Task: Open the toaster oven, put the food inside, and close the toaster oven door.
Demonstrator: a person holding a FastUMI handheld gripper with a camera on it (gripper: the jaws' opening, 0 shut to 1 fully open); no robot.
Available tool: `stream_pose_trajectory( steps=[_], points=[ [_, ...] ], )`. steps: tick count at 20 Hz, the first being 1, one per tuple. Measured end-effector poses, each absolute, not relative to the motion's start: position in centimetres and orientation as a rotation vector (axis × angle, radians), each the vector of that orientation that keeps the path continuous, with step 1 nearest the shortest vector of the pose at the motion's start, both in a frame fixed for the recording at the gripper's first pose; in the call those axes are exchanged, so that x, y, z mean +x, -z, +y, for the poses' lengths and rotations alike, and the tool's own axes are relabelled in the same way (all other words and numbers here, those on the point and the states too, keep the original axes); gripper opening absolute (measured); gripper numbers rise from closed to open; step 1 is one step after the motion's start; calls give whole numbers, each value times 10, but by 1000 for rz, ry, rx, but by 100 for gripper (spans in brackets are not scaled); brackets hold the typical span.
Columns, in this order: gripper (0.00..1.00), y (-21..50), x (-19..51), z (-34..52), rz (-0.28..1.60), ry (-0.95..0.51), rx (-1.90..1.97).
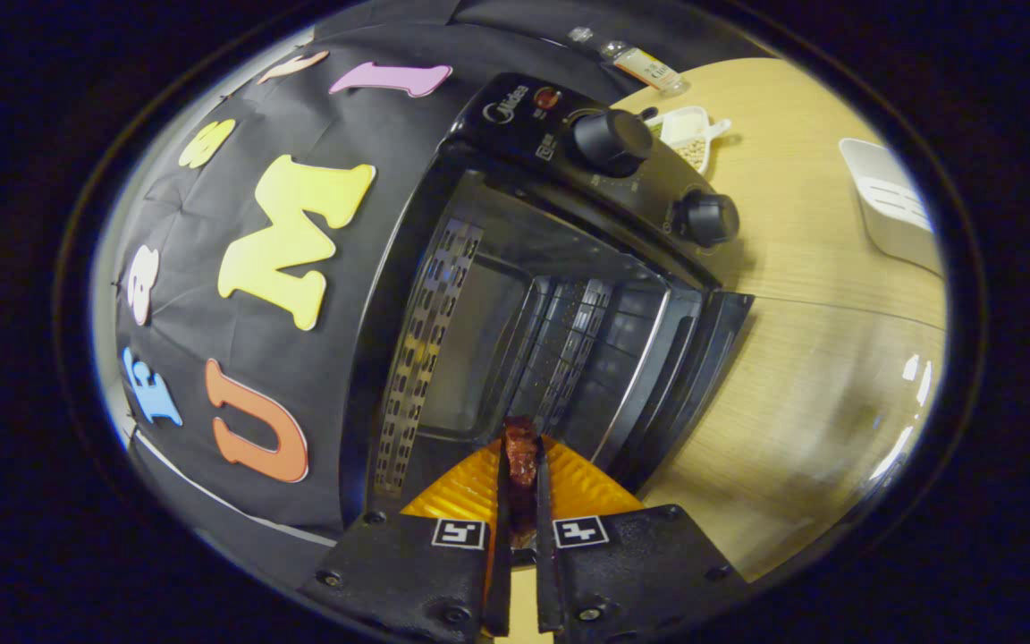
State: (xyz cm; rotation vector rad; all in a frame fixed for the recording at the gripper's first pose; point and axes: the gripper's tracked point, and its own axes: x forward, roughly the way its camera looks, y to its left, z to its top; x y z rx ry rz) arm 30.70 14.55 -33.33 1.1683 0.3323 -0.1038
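You have the food point(520, 458) pinched between the two fingers: a small, dark reddish-brown piece with a glossy, lumpy surface, standing narrow and tall in the slit between them. Its upper end pokes just past the fingertips; its lower part is hidden in the shadow between the fingers. Your jaws point(521, 452) are drawn narrow, both sides pressing on the piece.

Just ahead of the fingertips stands the toaster oven point(515, 295), black, seen tilted. Its door point(658, 376) is swung open, the glass panel and its frame lying off to the right of the mouth toward the bench. You can see into the cavity: a perforated metal side wall on the left, ribbed walls further in, and a dull metal back.

Two round black knobs point(612, 140) sit on the control panel, one larger beside a small red lamp point(547, 97), the other further along.

The oven rests on a light wooden bench point(819, 358). Beyond the knobs you have a small white dish point(689, 134) of pale grains and a small bottle point(636, 59) lying down. A white tray point(895, 206) sits well apart to the right.
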Motion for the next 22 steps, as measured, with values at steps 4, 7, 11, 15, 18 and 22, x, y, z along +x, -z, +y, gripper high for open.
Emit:
stream_pose_trajectory(
  steps=[4, 7, 11, 15, 18, 22],
  points=[
    [17, 337, 317, 147, 329, 122, 1092],
    [25, 339, 316, 142, 347, 127, 977],
    [65, 341, 311, 128, 358, 144, 790],
    [100, 331, 303, 112, 345, 147, 654],
    [100, 329, 291, 109, 350, 121, 558],
    [100, 321, 260, 110, 376, 76, 446]
  ],
)
